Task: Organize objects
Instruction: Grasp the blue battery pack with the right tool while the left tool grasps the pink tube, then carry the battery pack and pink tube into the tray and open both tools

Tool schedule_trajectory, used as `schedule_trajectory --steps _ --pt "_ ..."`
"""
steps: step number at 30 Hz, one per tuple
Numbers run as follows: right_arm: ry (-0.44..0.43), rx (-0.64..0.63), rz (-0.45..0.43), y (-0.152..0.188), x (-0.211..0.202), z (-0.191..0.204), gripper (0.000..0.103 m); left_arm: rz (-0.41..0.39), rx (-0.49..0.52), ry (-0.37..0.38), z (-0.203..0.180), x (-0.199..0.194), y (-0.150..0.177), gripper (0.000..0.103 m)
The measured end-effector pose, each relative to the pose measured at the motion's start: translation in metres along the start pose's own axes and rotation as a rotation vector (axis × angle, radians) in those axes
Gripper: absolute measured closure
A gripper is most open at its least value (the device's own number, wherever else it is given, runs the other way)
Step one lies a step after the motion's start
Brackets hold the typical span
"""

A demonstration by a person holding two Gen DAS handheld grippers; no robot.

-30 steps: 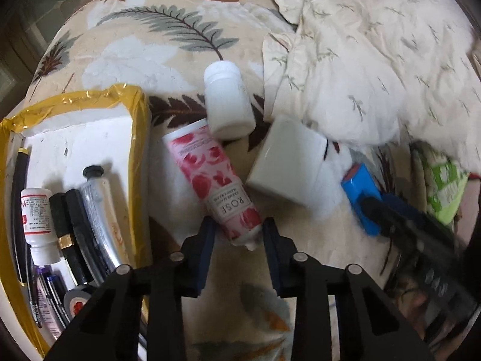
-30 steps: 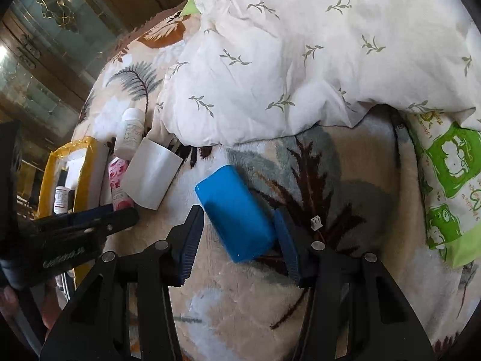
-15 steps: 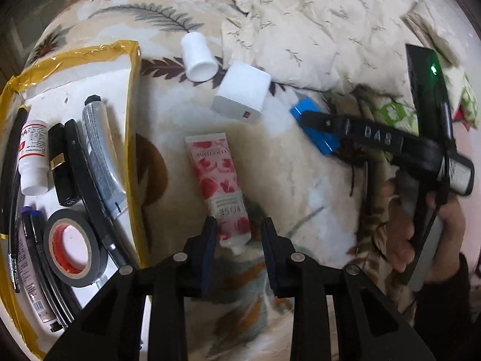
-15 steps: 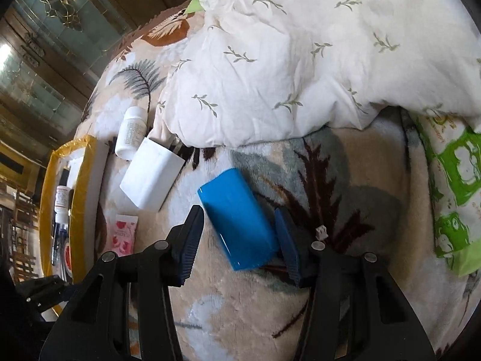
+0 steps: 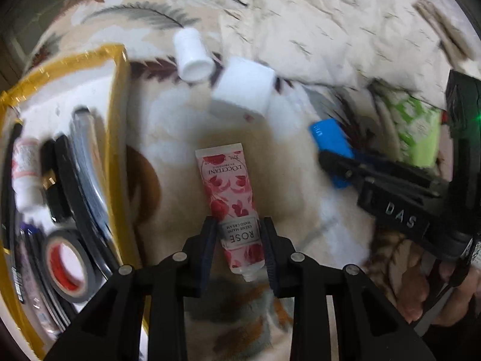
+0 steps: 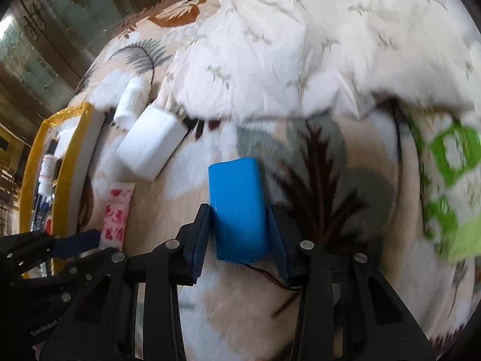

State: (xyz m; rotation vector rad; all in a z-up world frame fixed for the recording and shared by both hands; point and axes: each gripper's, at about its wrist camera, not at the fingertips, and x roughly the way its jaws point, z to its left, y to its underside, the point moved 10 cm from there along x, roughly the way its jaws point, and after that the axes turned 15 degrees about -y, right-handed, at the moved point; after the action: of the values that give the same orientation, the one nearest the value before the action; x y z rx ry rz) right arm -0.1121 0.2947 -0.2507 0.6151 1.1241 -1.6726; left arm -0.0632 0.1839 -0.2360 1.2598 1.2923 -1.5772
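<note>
A pink rose hand cream tube (image 5: pixel 225 180) hangs cap-down between my left gripper's (image 5: pixel 239 234) pads, which are shut on its lower end, above the leaf-print blanket. A blue battery pack (image 6: pixel 237 186) with thin wires lies on the blanket. My right gripper (image 6: pixel 239 219) has it between its jaws, which are closing, and both pads touch its sides. In the left wrist view the right gripper (image 5: pixel 330 162) reaches over the blue battery pack (image 5: pixel 330 135). The yellow-taped white tray (image 5: pixel 115 114) sits to the left of the tube.
The tray holds a tape roll (image 5: pixel 66 258), pens, tubes and a small bottle. A white bottle (image 5: pixel 192 57) and white box (image 5: pixel 243 87) lie beyond the tube. A crumpled duvet (image 5: pixel 330 30) and green packet (image 5: pixel 418 132) lie at the right. A hand (image 5: pixel 421 294) holds the right gripper.
The right jaws have come in onto the blue pack, which now lies straight between them. The left gripper drew the tube back from the white bottle and box.
</note>
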Motion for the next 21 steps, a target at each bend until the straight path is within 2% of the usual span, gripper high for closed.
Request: schedule_trajectory --steps 4,7,12,15,16,19,21 --pt "-0.062 0.053 0.049 0.039 -0.008 0.015 0.065 0.005 -0.009 0.090 -0.003 -0.009 0.029 0.074" --pt "-0.066 0.045 0.070 0.064 -0.010 0.024 0.065 -0.013 -0.024 0.095 0.002 -0.008 0.035 0.074" --pt "-0.026 0.017 0.070 0.062 -0.005 0.025 0.067 -0.045 0.000 0.053 -0.004 -0.010 0.033 0.074" --pt "-0.011 0.004 0.071 0.062 -0.008 0.028 0.067 -0.049 -0.011 0.083 -0.005 -0.014 0.039 0.075" --pt "-0.020 0.007 0.071 0.063 -0.009 0.029 0.068 -0.056 -0.012 0.083 -0.002 -0.017 0.042 0.096" --pt "-0.066 0.036 0.069 0.072 -0.012 0.035 0.068 -0.045 -0.039 0.125 0.005 -0.026 0.049 0.097" --pt "-0.090 0.058 0.059 0.074 -0.013 0.039 0.068 -0.073 -0.024 0.090 0.009 -0.030 0.051 0.097"
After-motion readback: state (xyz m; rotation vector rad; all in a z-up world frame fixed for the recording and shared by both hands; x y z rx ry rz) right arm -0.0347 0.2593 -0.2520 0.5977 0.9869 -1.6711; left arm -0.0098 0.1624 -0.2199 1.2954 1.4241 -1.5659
